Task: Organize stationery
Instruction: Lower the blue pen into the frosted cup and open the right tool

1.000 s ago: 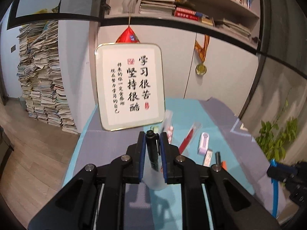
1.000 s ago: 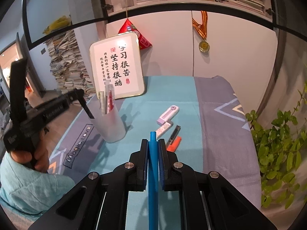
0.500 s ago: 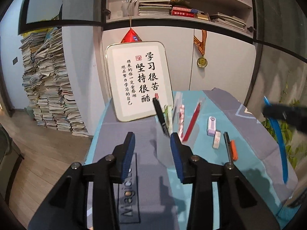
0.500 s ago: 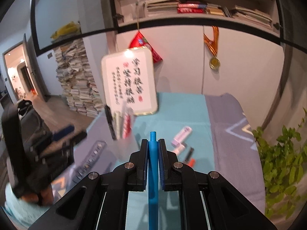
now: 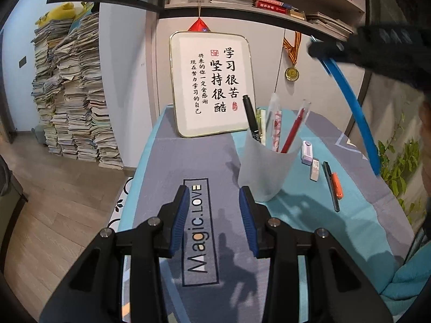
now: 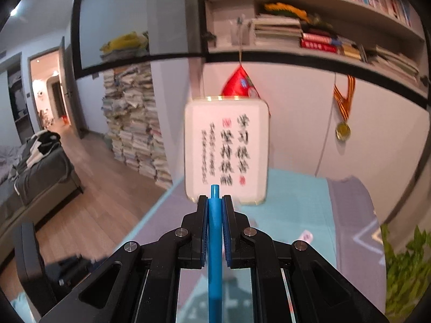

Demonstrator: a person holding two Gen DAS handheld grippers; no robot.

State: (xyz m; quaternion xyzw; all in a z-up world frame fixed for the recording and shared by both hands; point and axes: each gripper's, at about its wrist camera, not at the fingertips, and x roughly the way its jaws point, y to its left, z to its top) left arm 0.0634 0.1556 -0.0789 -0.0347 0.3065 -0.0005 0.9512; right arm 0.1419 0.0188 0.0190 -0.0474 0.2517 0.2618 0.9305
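A frosted plastic cup (image 5: 265, 165) stands on the table mat and holds a black pen (image 5: 252, 119), a red pen (image 5: 295, 130) and several others. My left gripper (image 5: 212, 197) is open and empty, just short of the cup and to its left. My right gripper (image 6: 214, 202) is shut on a blue pen (image 6: 214, 231). In the left wrist view the right gripper holds that blue pen (image 5: 353, 113) high above the table, to the right of the cup. Two erasers (image 5: 307, 150) and a black and an orange pen (image 5: 336, 184) lie right of the cup.
A framed calligraphy board (image 5: 212, 86) leans against the wall behind the cup. A mat with the words Magic.LOVE (image 5: 199, 228) covers the table. A green plant (image 5: 401, 161) stands off the right edge. Paper stacks (image 5: 72, 94) rise on the floor at left.
My left gripper let go of the black pen into the cup, opened and drew back. My right gripper rose with the blue pen and tilted upward.
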